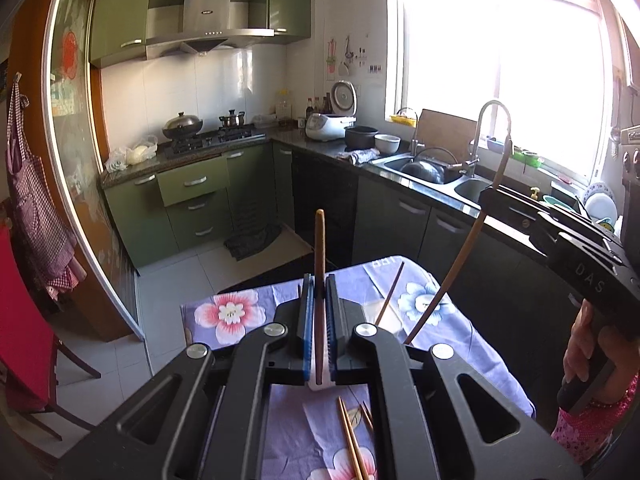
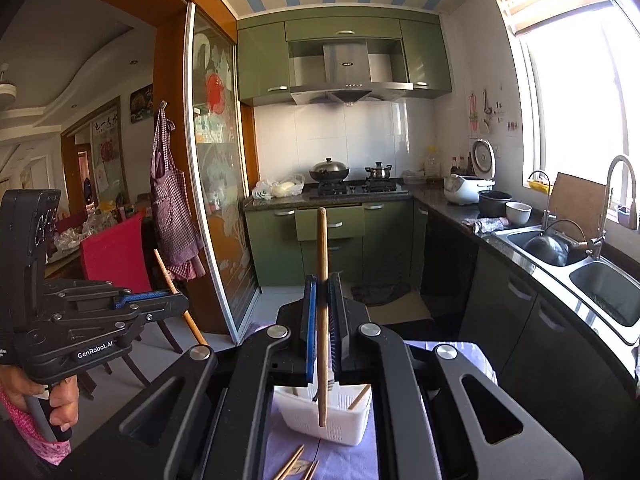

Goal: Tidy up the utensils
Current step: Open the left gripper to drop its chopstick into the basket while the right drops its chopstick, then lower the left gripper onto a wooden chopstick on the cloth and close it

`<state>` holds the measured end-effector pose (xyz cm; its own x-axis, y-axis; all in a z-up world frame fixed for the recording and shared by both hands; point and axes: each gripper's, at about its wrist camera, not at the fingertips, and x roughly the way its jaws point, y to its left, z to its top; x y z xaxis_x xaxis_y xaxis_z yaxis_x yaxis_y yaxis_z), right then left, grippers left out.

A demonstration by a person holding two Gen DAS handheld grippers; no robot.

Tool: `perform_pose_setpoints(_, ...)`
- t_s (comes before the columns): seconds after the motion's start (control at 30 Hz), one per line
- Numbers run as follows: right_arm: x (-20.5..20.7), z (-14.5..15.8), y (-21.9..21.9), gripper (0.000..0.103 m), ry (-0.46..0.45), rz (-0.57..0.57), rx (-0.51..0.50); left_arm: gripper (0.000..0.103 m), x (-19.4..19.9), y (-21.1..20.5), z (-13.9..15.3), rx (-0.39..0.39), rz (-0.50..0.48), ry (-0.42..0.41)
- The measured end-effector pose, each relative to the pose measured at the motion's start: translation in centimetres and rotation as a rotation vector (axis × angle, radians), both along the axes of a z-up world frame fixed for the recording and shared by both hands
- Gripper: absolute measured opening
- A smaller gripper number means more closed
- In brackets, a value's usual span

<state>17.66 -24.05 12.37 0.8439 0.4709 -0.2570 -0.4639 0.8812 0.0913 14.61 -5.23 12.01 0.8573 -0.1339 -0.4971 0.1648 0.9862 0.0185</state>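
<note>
- While the left gripper [image 1: 319,284] is seen from its own camera, its blue-padded fingers [image 1: 307,312] are pressed tight on a wooden chopstick [image 1: 319,264], which stands nearly upright between them, its top well above the fingertips.
- Below it lies a small counter under a purple floral cloth [image 1: 236,312]; a white basket [image 1: 386,312] sits on the far part, mostly hidden by the gripper, with one chopstick leaning out of it.
- Near the bottom edge, loose chopsticks [image 1: 352,444] lie on the cloth.
- At right, the right gripper [image 1: 494,194] is held by a hand [image 1: 588,360] and pinches a second chopstick [image 1: 456,264], which slants from near the basket up toward the sink [image 1: 472,188].
- From the right wrist view, the right gripper [image 2: 322,292] has its fingers [image 2: 310,308] clamped on that chopstick [image 2: 322,280]; the stick is almost vertical and its lower end hangs in front of the basket [image 2: 332,420], just near its rim.
- The basket stands on the cloth [image 2: 352,464], with other chopsticks leaning inside.
- More chopsticks [image 2: 296,466] lie on the cloth at the near edge.
- At left, the left gripper [image 2: 176,300] is in a hand [image 2: 60,404], its fingers closed on its slanted chopstick [image 2: 176,288].
- Far behind are a stove [image 2: 352,188] and green cabinets [image 2: 276,240].
</note>
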Motion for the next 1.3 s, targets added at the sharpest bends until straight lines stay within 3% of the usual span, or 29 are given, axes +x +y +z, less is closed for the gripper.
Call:
perform_pose_setpoints(0.17, 5.5, 0.5, 0.9, 0.007, 0.031, -0.028, -0.022, 0.006, 4.4, -0.9, -0.1, 0.021, 0.037, -0.036)
perform_pose_setpoints(0.4, 12.2, -4.8, 1.7, 0.007, 0.155, -0.027, -0.026, 0.006, 9.9, -0.9, -5.9, 0.028, 0.049, 0.115)
perform_pose_setpoints(0.67, 14.4, -11.3, 2.7, 0.009, 0.269, 0.006, -0.055, 0.006, 11.7, -0.6, -11.0, 0.027, 0.039, 0.277)
perform_pose_setpoints(0.8, 13.3, -12.1, 2.5, 0.010, 0.271, 0.003, -0.061, 0.018, 10.6, -0.6, -10.8, 0.024, 0.036, 0.272)
perform_pose_setpoints(0.93, 10.0, -11.2, 1.5, 0.010, 0.232, 0.000, -0.055, 0.019, 8.5, -0.9, -9.6, 0.026, 0.031, 0.239)
perform_pose_setpoints(1.03, 6.6, -10.7, 0.3, 0.019, 0.201, -0.007, -0.047, 0.026, 6.6, -1.0, -8.9, 0.026, 0.031, 0.226)
perform_pose_setpoints(1.1, 4.2, -10.8, -0.6, 0.020, 0.189, -0.009, -0.043, 0.029, 5.3, -1.0, -9.1, 0.023, 0.033, 0.230)
perform_pose_setpoints(1.3, -2.9, -14.0, -4.2, 0.020, 0.196, -0.040, -0.023, 0.033, 1.8, -1.1, -13.8, 0.002, 0.022, 0.349)
